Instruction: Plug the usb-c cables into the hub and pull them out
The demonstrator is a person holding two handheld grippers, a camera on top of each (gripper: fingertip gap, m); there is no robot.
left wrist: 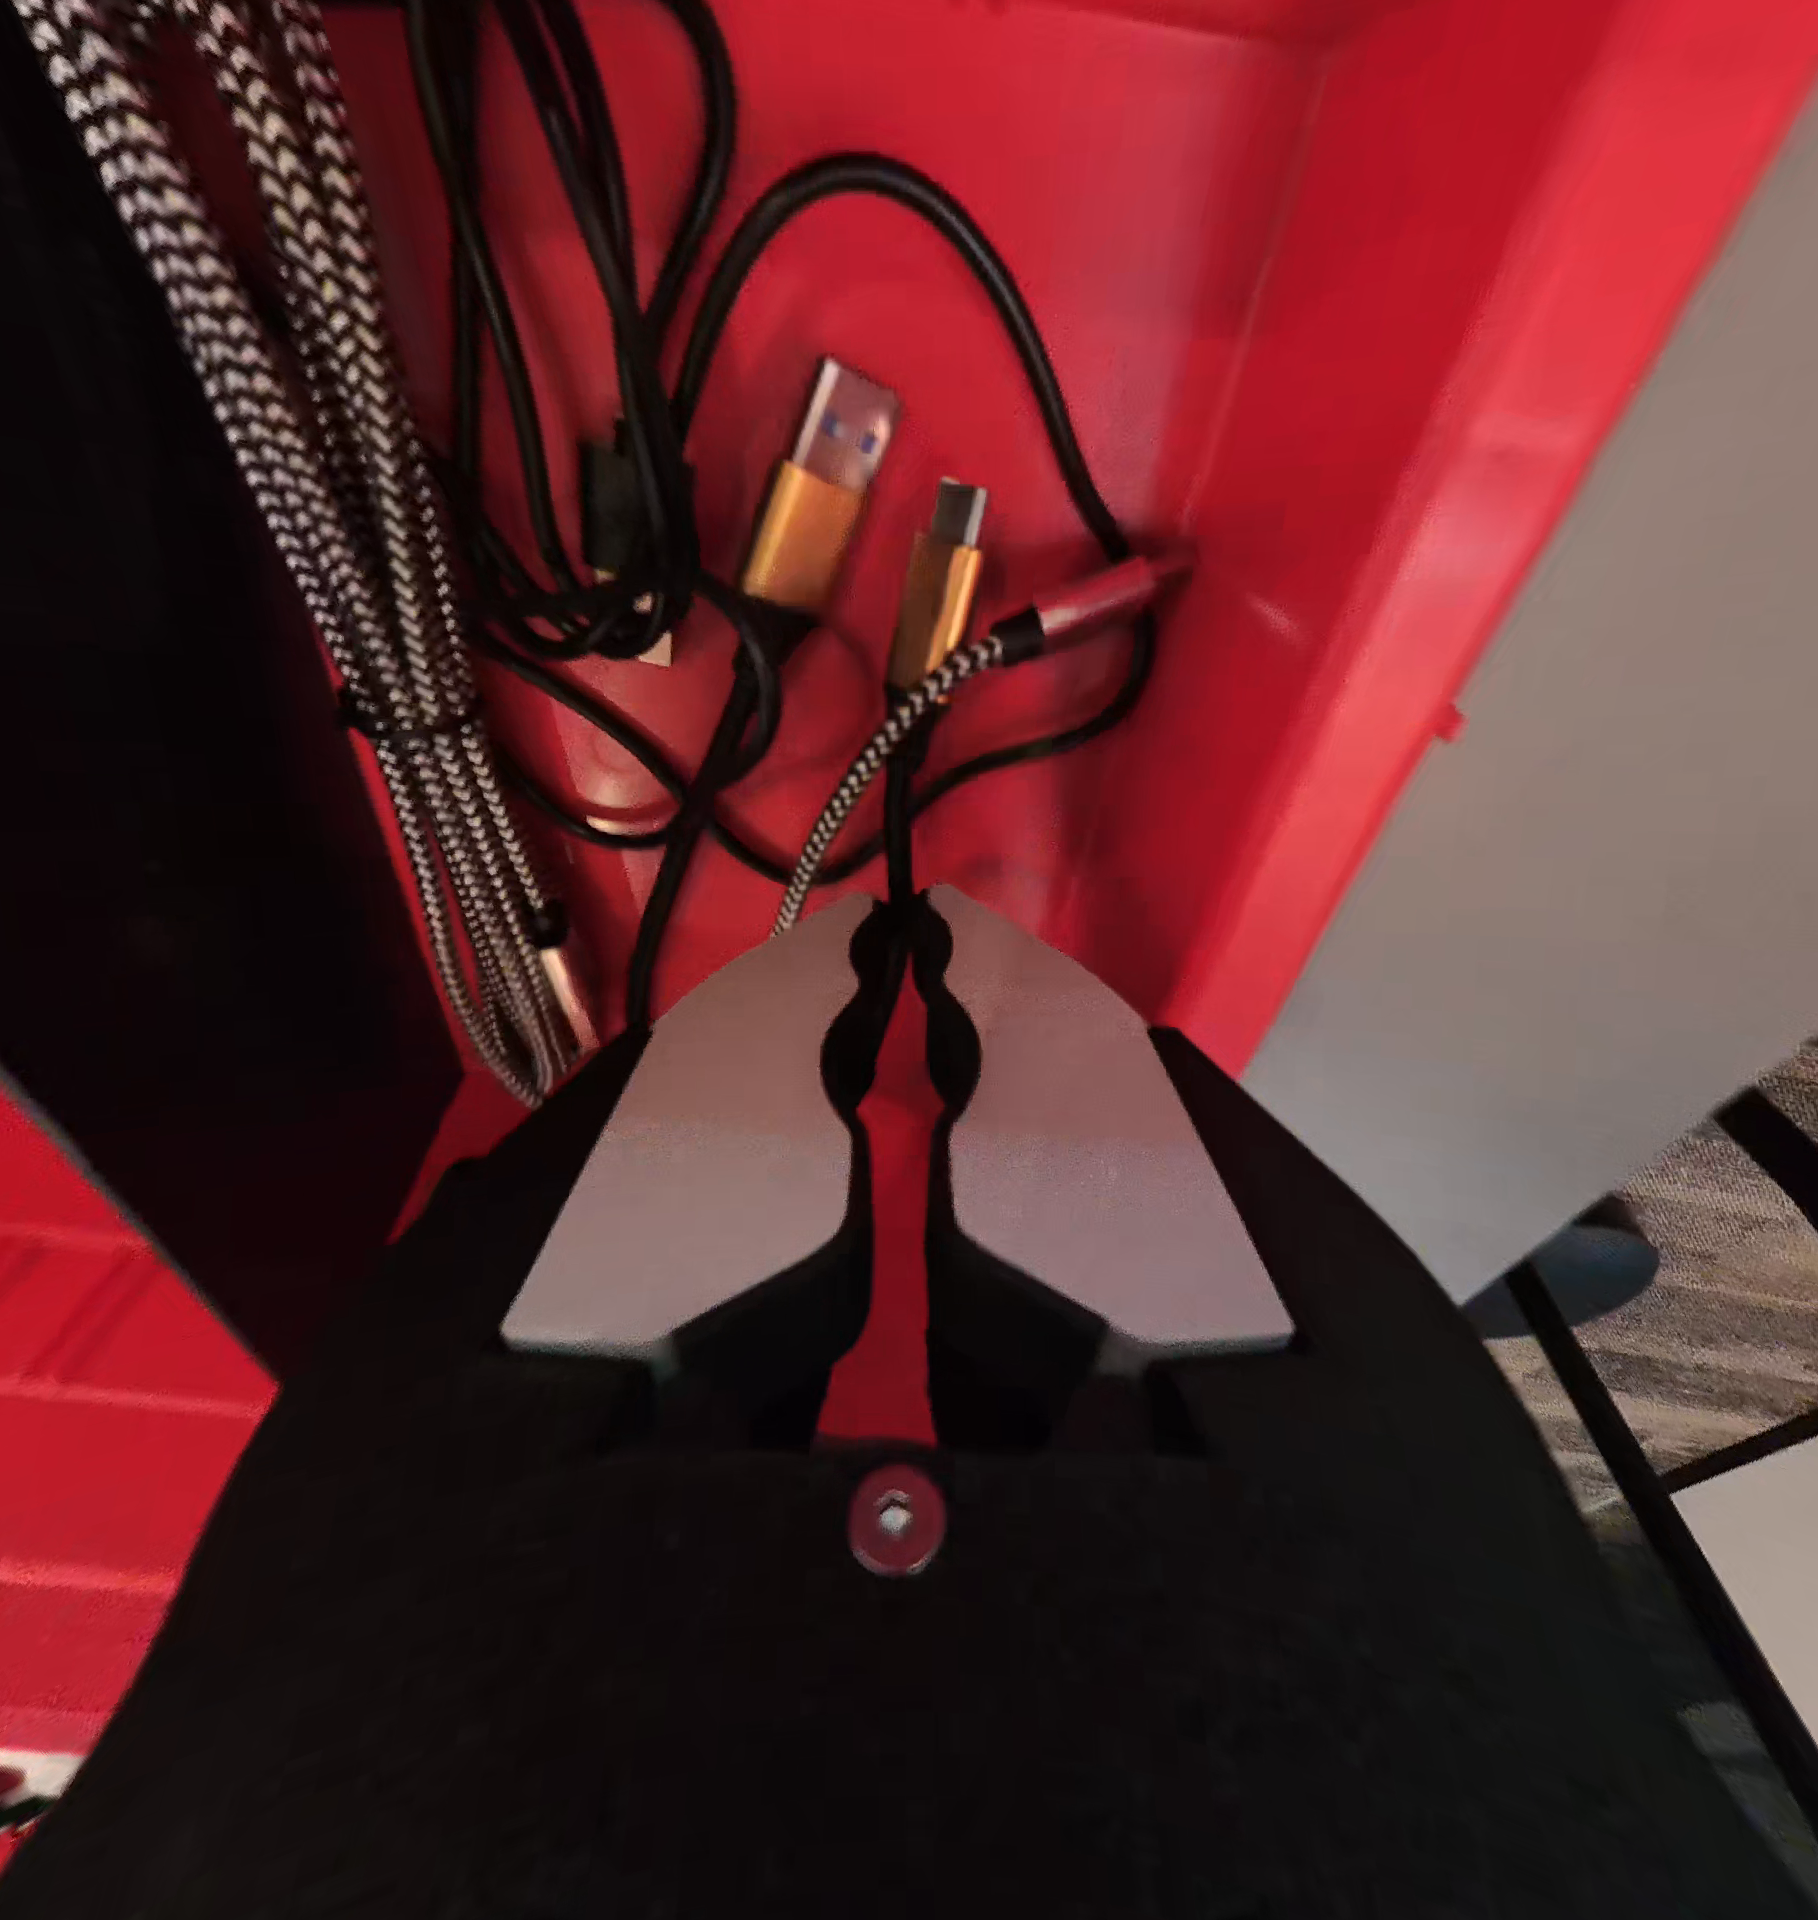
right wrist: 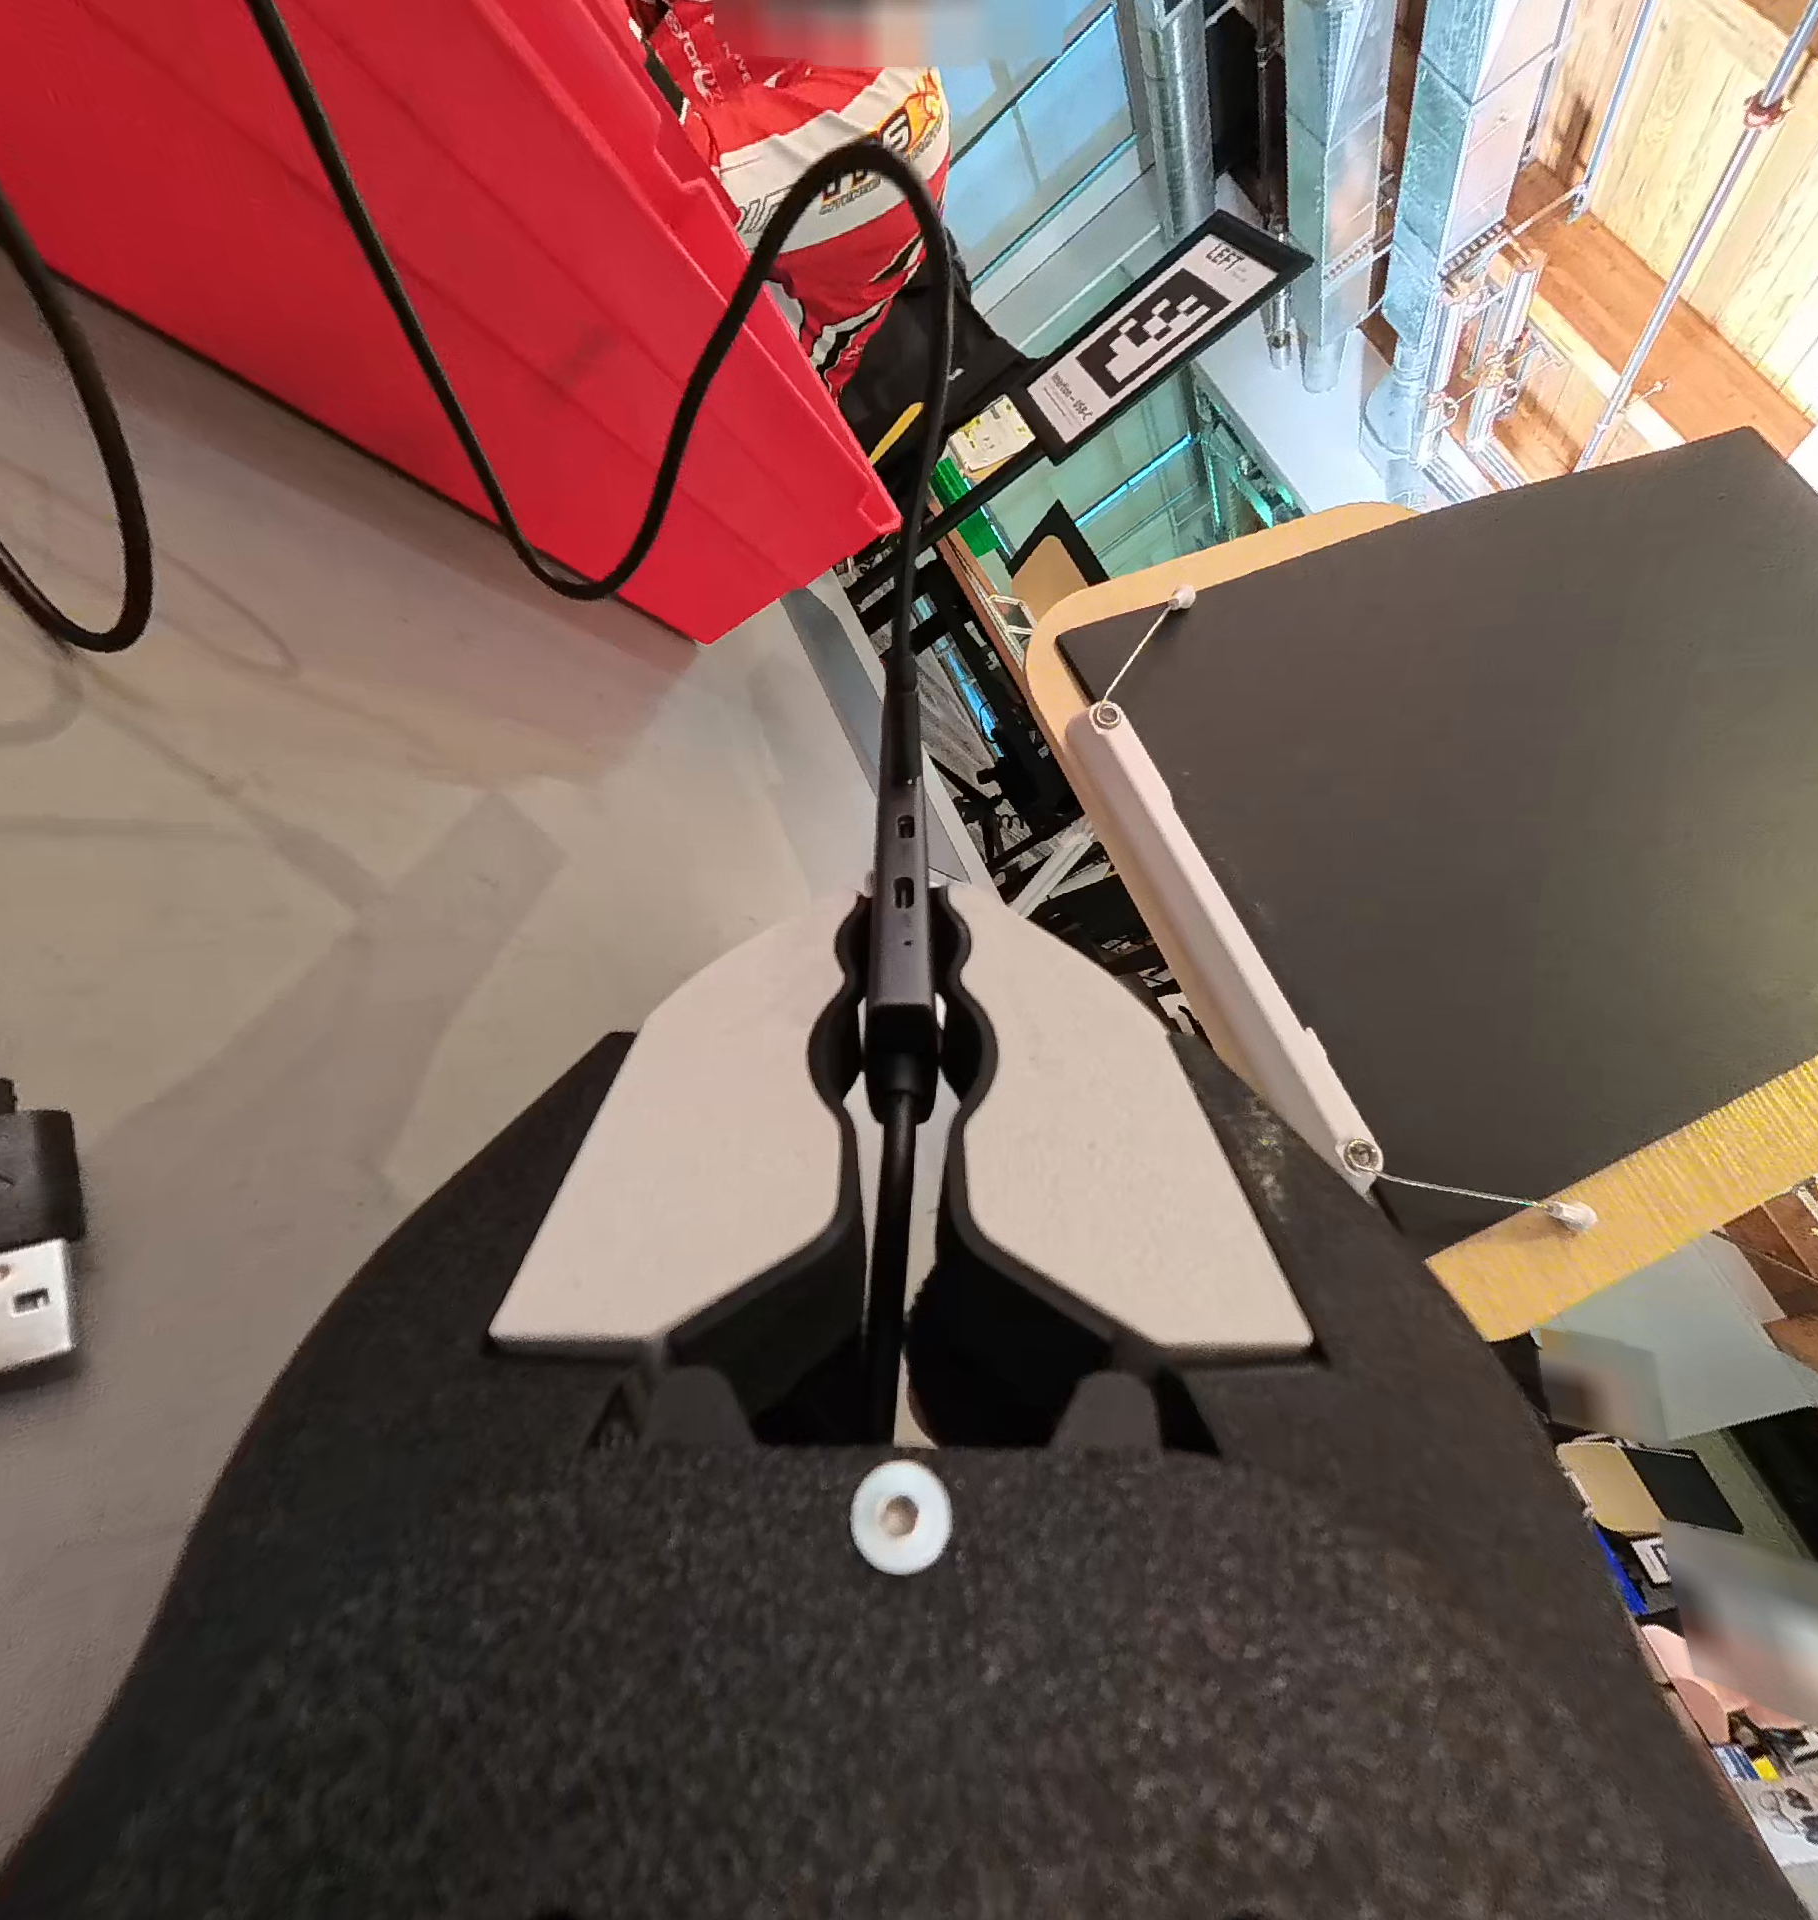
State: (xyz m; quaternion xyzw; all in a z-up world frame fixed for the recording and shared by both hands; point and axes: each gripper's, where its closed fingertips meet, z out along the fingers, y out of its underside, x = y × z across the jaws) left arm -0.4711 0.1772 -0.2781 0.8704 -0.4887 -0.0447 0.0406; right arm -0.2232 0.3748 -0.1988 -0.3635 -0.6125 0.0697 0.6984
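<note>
In the left wrist view my left gripper is inside a red bin. It is shut on a thin black cable that runs up to an orange USB-C plug. An orange USB-A plug lies just left of it. In the right wrist view my right gripper is shut on a slim grey hub, held edge-up above the grey table. Two small ports show on the hub's side. A black cable arcs from its far end. A black plug and cable run back between the fingers.
The bin also holds black-and-white braided cables, coiled black cables and a red plug. In the right wrist view the red bin stands at the back left. A black USB-A plug lies on the table. A black board is at the right. The gap from one gripper's tips to the other's is roughly 35 cm.
</note>
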